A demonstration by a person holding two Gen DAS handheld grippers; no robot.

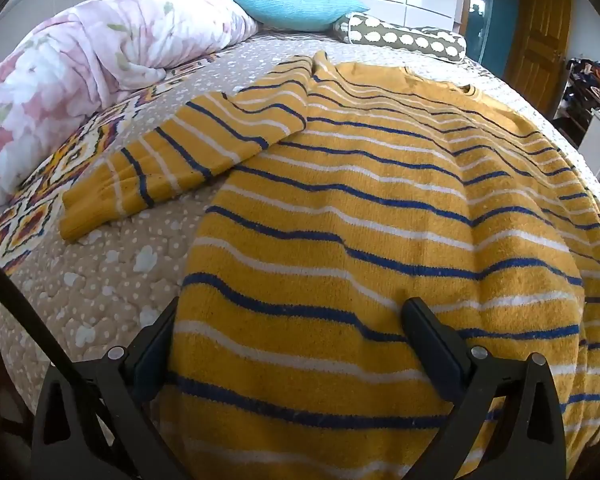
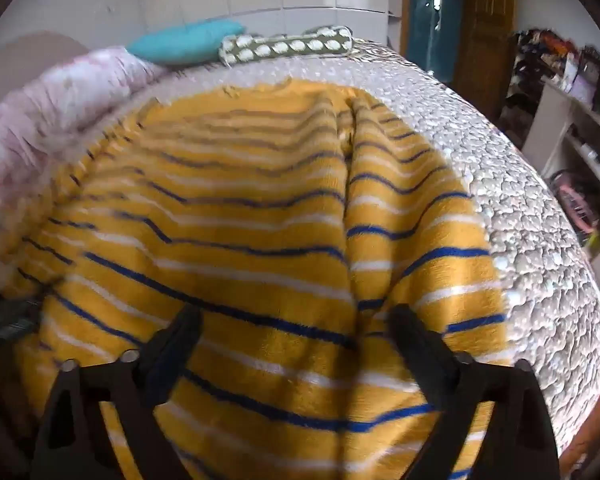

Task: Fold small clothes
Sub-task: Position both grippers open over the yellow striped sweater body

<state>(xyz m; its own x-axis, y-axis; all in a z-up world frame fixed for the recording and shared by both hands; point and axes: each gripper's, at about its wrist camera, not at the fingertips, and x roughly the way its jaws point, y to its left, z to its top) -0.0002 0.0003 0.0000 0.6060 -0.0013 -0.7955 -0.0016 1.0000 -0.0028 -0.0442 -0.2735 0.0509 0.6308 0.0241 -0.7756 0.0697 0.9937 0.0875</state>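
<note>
Where quilted bedspread (image 1: 112, 280) dimples, fuzzy striped sweater (image 1: 380, 216) lies.

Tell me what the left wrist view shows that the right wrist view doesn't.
Left only: the sweater's left sleeve lying out across the patterned bedspread.
Right only: a lengthwise crease in the sweater, and white shelves beside the bed.
Both: the yellow striped sweater spread flat, the teal pillow, the dotted bolster, and open fingers over the near hem.
</note>
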